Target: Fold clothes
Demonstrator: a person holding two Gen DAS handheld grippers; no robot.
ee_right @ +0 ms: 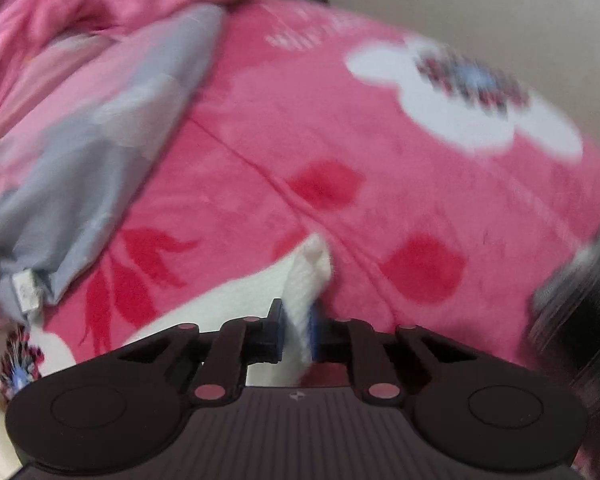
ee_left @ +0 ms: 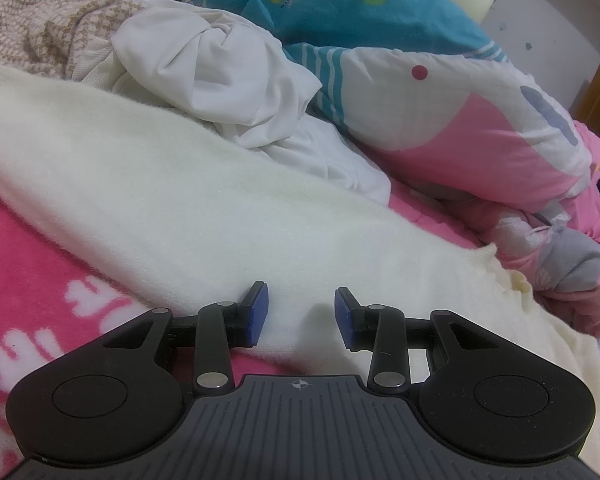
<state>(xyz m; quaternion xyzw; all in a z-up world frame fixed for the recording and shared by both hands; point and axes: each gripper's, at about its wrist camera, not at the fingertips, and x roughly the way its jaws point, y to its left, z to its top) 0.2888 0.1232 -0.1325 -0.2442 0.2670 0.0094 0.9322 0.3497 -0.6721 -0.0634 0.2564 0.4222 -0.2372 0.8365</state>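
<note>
A cream fuzzy garment (ee_left: 188, 216) lies stretched across the pink blanket (ee_left: 28, 272) in the left wrist view. My left gripper (ee_left: 301, 314) hovers low over its near edge, open, with only cloth showing between the blue pads. In the right wrist view, my right gripper (ee_right: 298, 330) is shut on a corner of the same cream garment (ee_right: 306, 276), which sticks up between the pads above the pink blanket (ee_right: 320, 152). That view is blurred.
A crumpled white shirt (ee_left: 228, 80) lies behind the cream garment, with a beige knit (ee_left: 40, 28) at far left. A colourful duvet (ee_left: 440, 100) is heaped at the right. A grey and pink quilt (ee_right: 80, 120) bunches at left in the right wrist view.
</note>
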